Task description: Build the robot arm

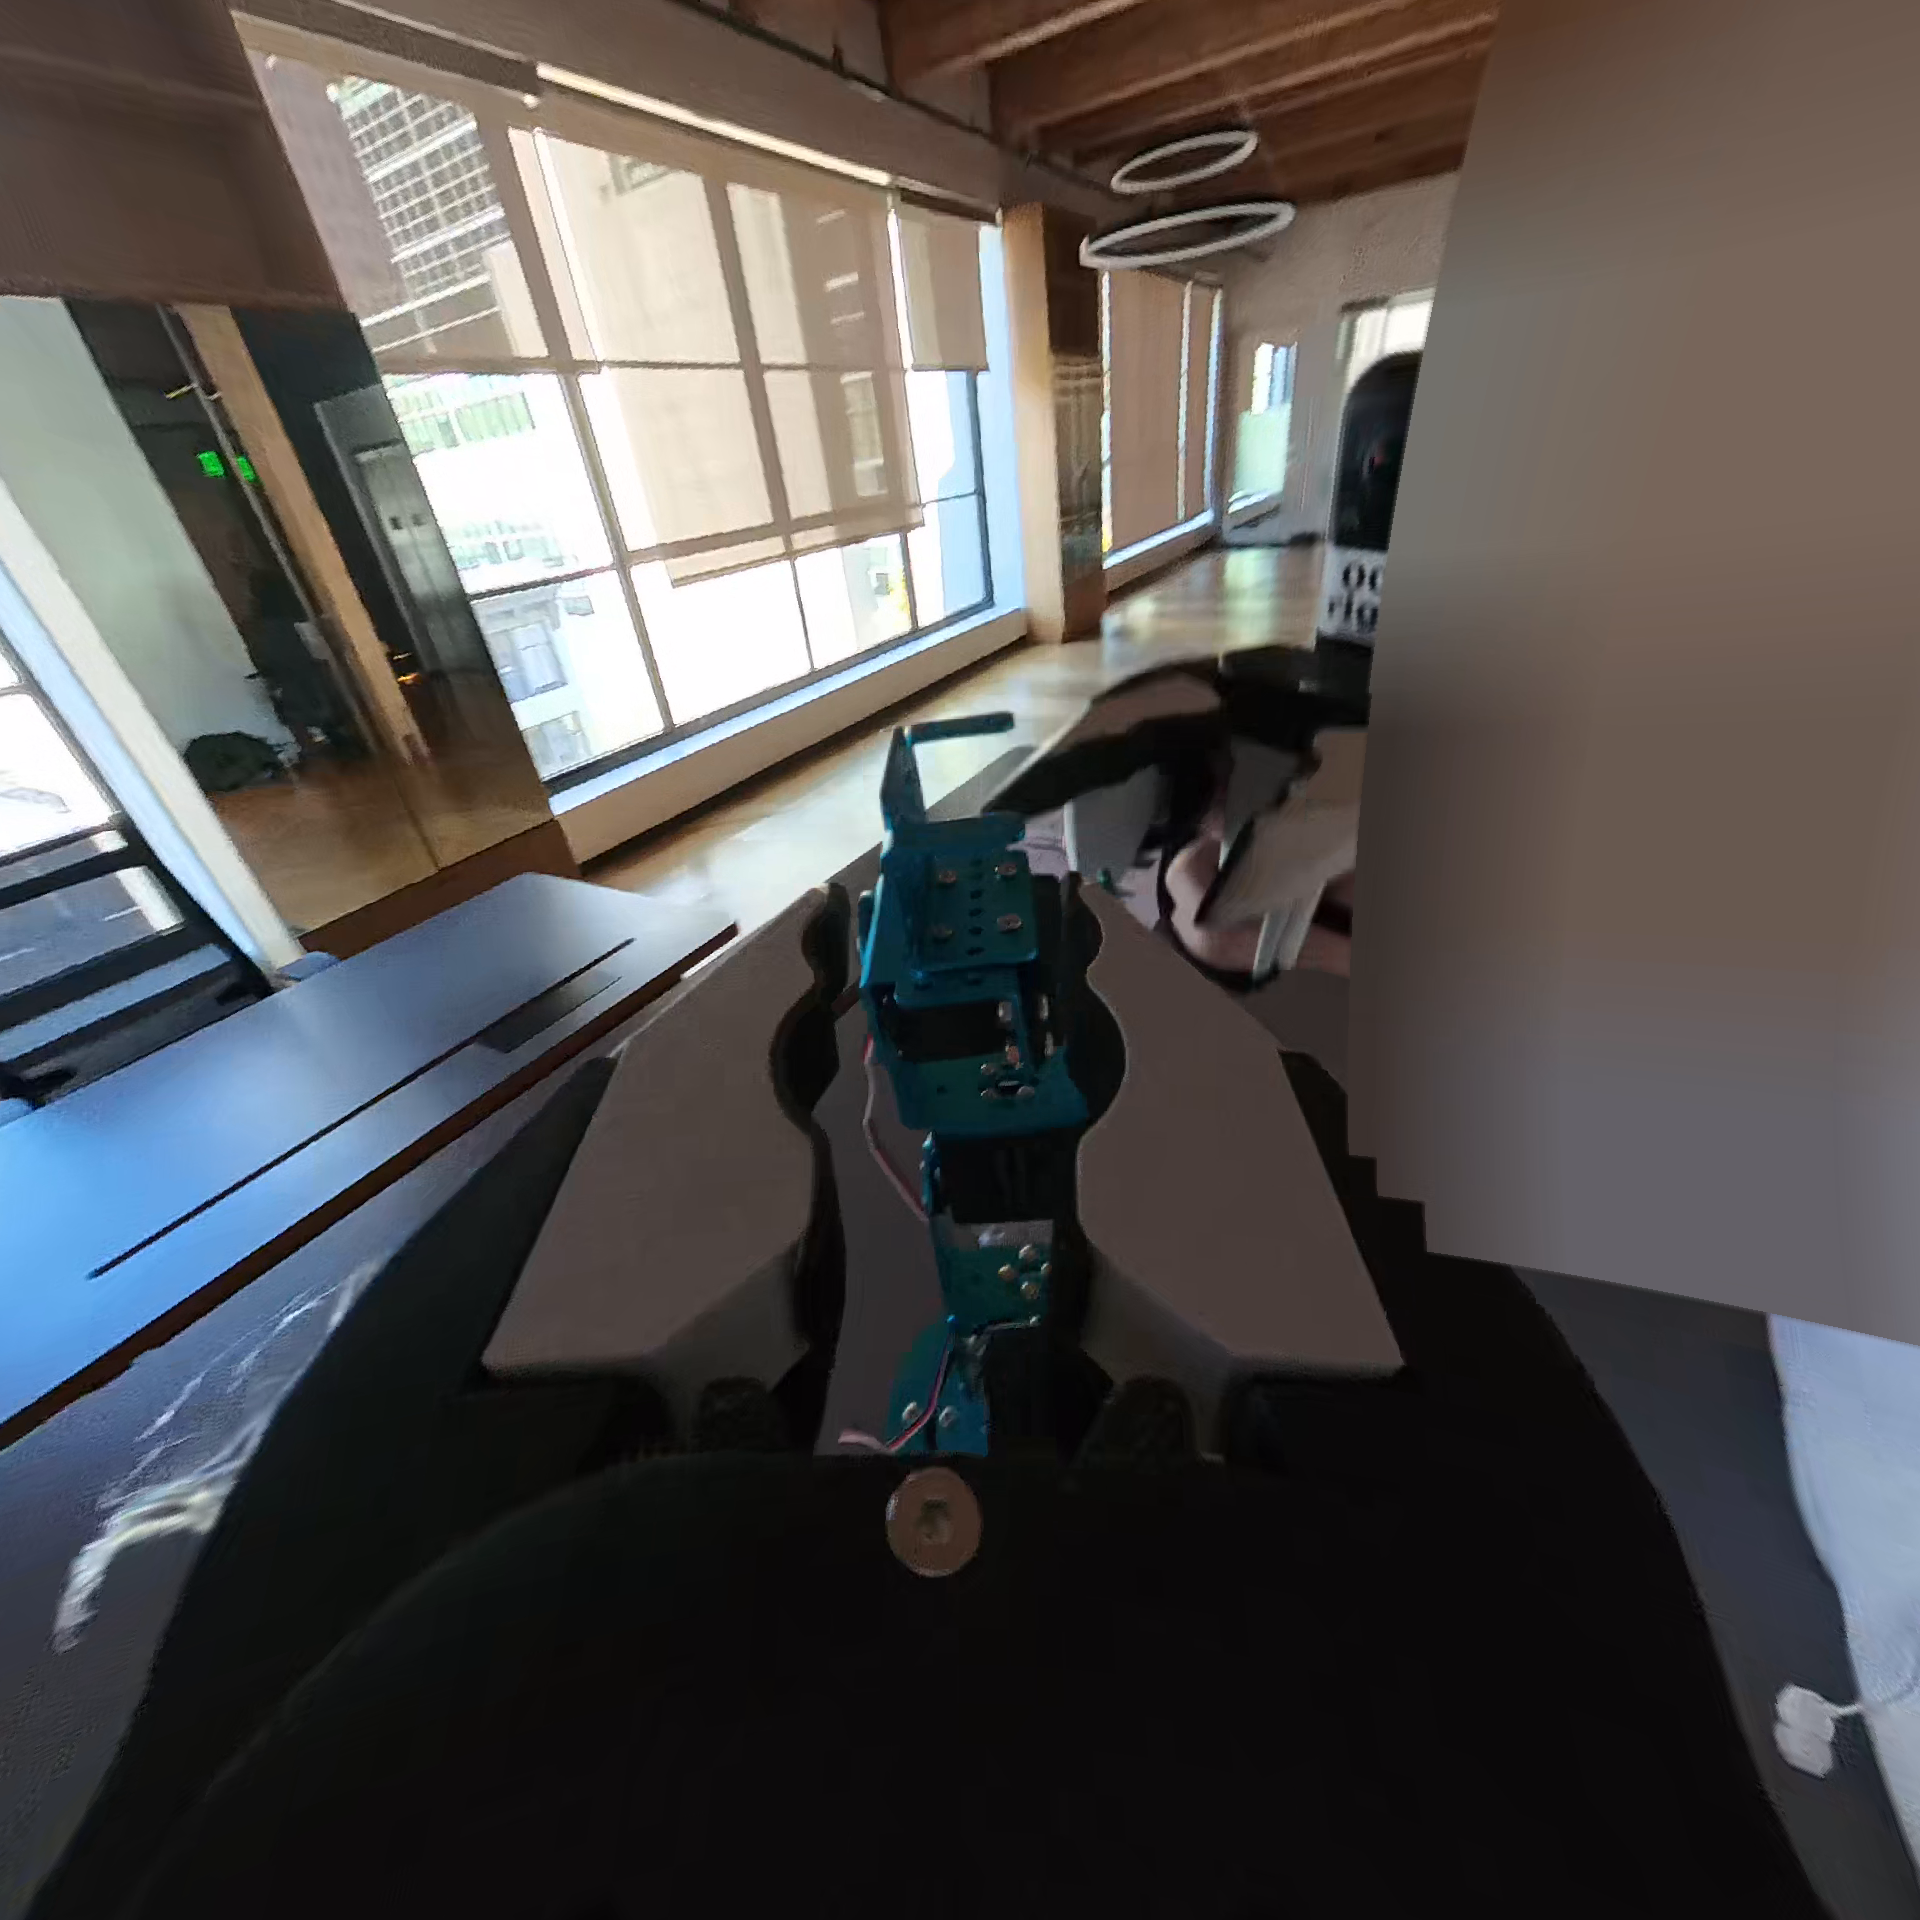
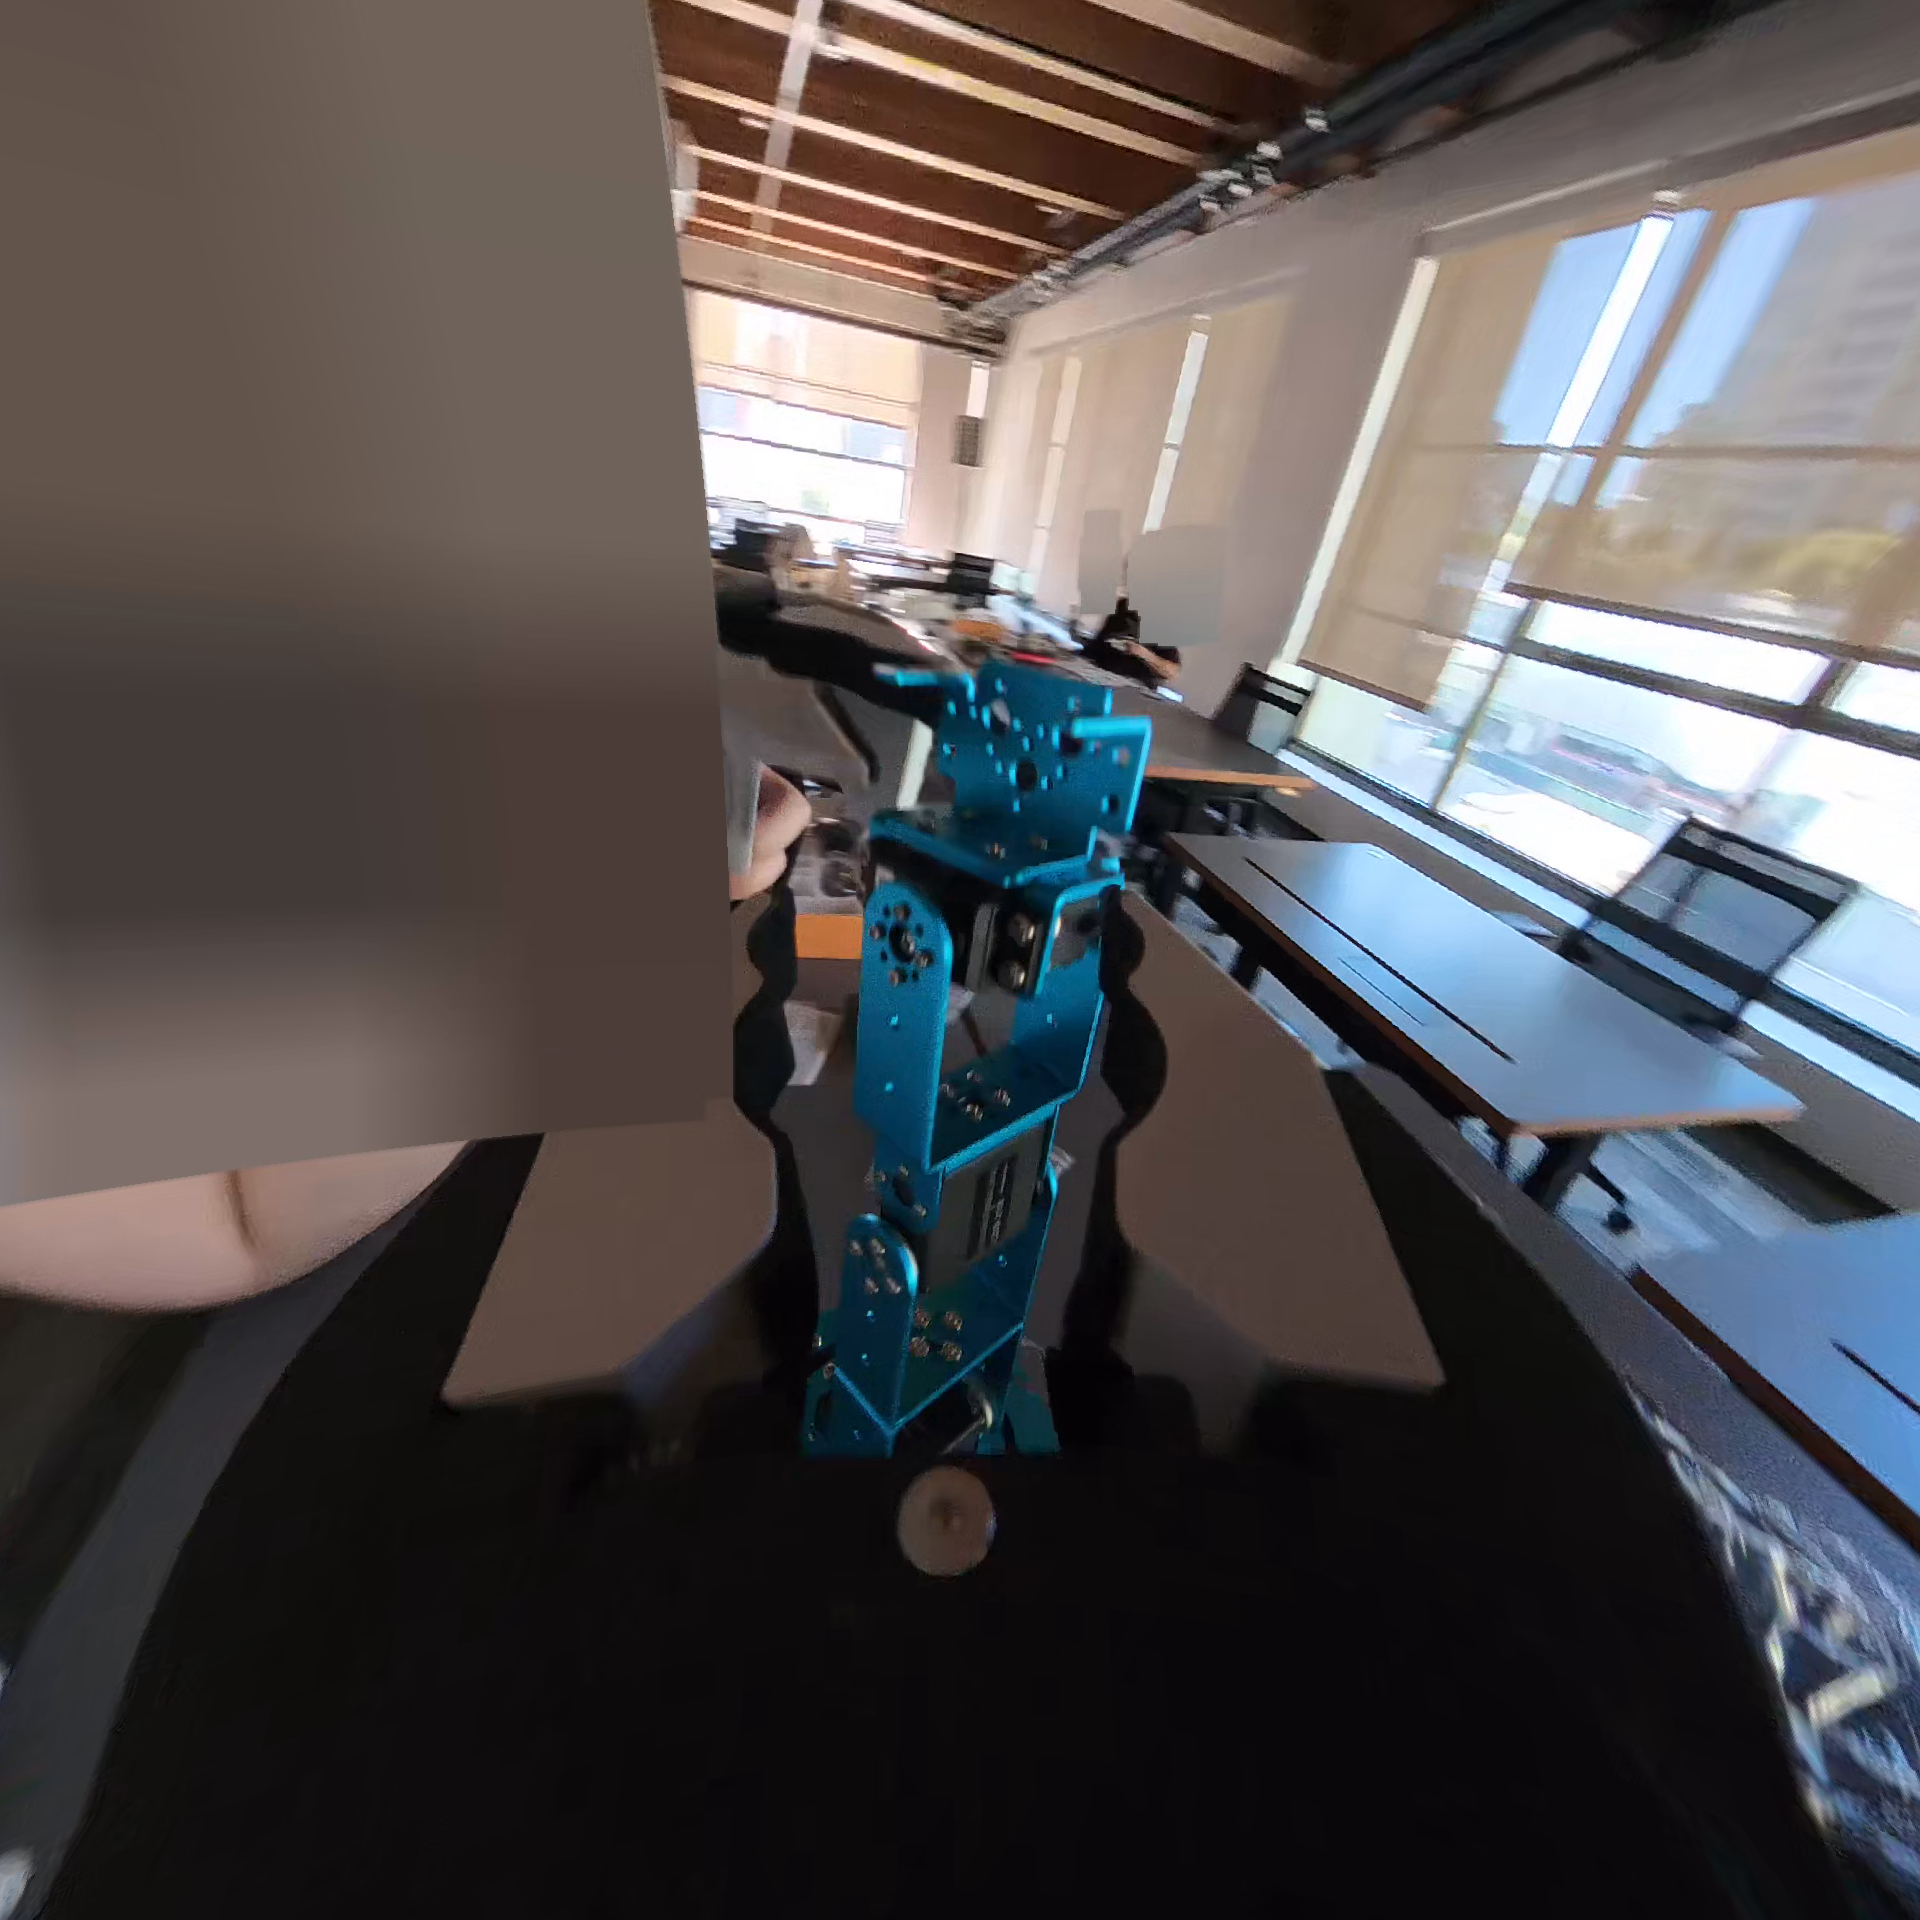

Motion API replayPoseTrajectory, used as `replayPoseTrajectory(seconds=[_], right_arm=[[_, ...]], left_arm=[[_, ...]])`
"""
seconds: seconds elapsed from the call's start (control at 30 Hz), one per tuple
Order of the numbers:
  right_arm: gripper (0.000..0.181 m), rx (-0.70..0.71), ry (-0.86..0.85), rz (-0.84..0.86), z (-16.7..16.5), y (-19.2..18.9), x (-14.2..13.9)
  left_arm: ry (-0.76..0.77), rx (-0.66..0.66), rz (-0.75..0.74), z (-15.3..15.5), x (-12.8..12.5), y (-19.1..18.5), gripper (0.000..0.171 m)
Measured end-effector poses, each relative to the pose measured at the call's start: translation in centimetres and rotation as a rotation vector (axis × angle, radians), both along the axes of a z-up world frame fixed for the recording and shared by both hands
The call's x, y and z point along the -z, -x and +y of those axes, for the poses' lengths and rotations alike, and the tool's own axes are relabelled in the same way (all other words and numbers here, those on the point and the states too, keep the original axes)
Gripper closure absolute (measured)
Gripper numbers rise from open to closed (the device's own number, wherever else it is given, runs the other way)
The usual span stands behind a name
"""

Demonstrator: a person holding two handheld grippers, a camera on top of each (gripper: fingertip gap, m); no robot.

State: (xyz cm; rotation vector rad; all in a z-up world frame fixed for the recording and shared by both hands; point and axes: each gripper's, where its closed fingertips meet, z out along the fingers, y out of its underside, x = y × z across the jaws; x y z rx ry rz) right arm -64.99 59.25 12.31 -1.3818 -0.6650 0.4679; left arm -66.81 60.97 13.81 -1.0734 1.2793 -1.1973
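Office room with tall shaded windows (image 1: 675, 416), a wooden beam ceiling (image 2: 935, 156) and long dark tables (image 2: 1455, 987).

Left wrist view: the left gripper (image 1: 956, 904) is raised above a dark table (image 1: 312, 1060). Its two grey fingers are closed in on a blue bracket assembly (image 1: 961, 935), and their dark inner pads (image 1: 826, 935) press against its upper block from both sides. The assembly lies lengthwise between the fingers, from the gripper's base out past the tips, where a bent bracket stands clear. Only this view shows thin pink and white wires (image 1: 883, 1143) along its left side, two ring lamps (image 1: 1184, 229) on the ceiling, and the right gripper (image 1: 1081, 810) farther off at right. That gripper is held in a hand (image 1: 1205, 894) and its fingertips are just beside the assembly's far end.

Right wrist view: a blue bracket assembly (image 2: 987, 1039) likewise runs between the fingers of the right gripper (image 2: 951, 925). Round servo horns and a perforated top plate face the camera. The right finger lies against it, but a gap shows at the left finger, so whether this gripper grips it cannot be told. Whether both views show one assembly cannot be told either. Only this view shows a chair (image 2: 1714, 935) by the windows and a hand (image 2: 769, 842) beyond the left finger.
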Motion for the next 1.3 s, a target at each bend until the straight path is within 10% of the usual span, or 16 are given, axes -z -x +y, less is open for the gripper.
replayPoseTrajectory(seconds=[0.6, 1.3], right_arm=[[0.155, 0.650, -0.003, 0.030, 1.5, -0.3, 4.4], [0.154, 0.725, 0.042, -0.114, 1.7, 0.0, 4.8]], left_arm=[[0.030, 0.028, -0.038, 0.8, 0.6, -2.3, 0.171], [0.073, 0.077, 0.050, 1.2, 0.7, -2.0, 0.171]])
